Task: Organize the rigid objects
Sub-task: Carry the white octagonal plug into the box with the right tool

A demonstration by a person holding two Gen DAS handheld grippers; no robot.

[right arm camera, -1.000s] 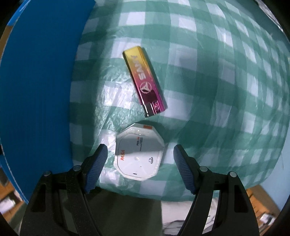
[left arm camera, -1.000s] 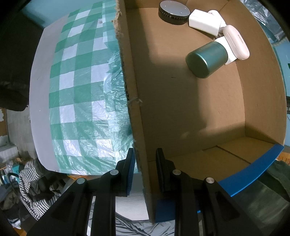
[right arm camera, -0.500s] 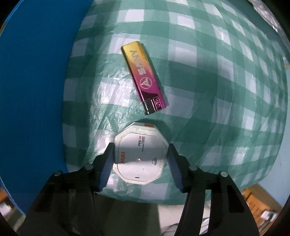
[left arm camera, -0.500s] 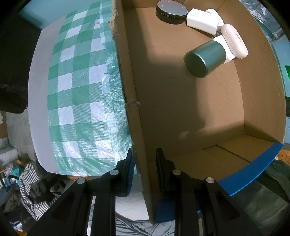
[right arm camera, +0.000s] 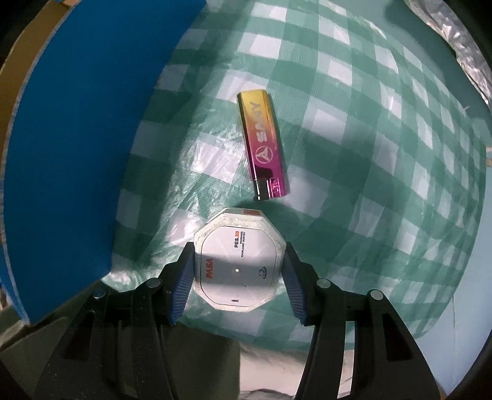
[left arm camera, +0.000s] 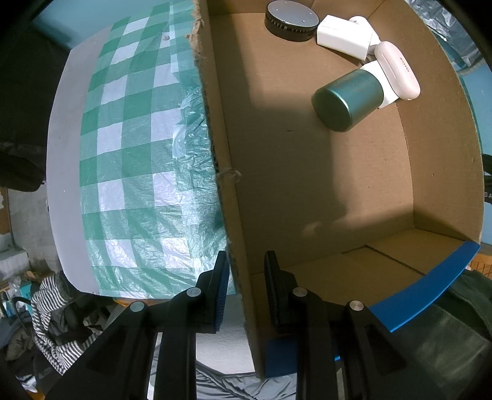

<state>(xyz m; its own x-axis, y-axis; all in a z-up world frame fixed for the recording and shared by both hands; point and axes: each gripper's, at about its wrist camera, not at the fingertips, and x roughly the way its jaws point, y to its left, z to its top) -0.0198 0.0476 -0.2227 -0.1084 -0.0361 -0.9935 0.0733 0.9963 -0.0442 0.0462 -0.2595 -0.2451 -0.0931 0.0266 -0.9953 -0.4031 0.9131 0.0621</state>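
Observation:
My left gripper [left arm camera: 244, 270] is shut on the left wall of the cardboard box [left arm camera: 226, 197], one finger outside and one inside. Inside the box lie a dark round puck [left arm camera: 290, 18], a white adapter [left arm camera: 344, 38], a teal cylinder [left arm camera: 349, 100] and a white oval case [left arm camera: 398, 74]. My right gripper [right arm camera: 238, 270] is shut on a white octagonal case [right arm camera: 238, 261], its pads against both sides, on the green checked cloth [right arm camera: 369, 154]. A gold-to-magenta lighter [right arm camera: 263, 144] lies just beyond it.
The box's blue outer wall [right arm camera: 77, 138] stands left of the octagonal case. Its blue rim [left arm camera: 430, 283] shows at the near right. Striped clothes [left arm camera: 58, 317] lie below the table edge at the left.
My right gripper has closed from wide open onto the octagonal case, and the view has shifted so the case and lighter sit further right. The left gripper keeps its hold on the box wall.

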